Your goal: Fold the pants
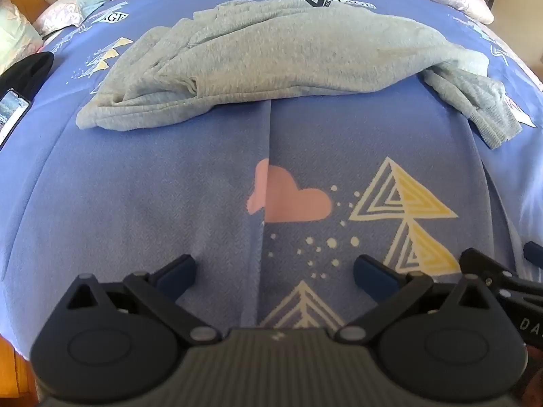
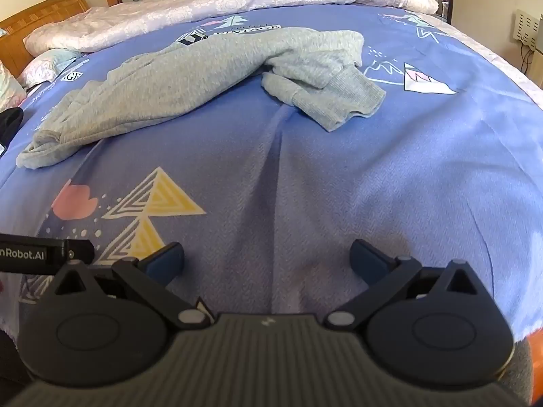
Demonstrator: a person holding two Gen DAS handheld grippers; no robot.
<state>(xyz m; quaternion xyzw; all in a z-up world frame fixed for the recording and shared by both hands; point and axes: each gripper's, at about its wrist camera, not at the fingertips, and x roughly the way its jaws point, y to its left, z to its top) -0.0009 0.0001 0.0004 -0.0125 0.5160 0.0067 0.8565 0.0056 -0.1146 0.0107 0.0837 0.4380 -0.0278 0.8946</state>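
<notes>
In the left wrist view our left gripper (image 1: 275,271) hangs spread wide and empty above the blue bedsheet (image 1: 135,203), the grey pants (image 1: 271,54) crumpled further up beside a phone (image 1: 12,108), while the right wrist view shows our right gripper (image 2: 266,259) equally splayed, holding nothing, plus a wooden headboard (image 2: 37,17).
</notes>
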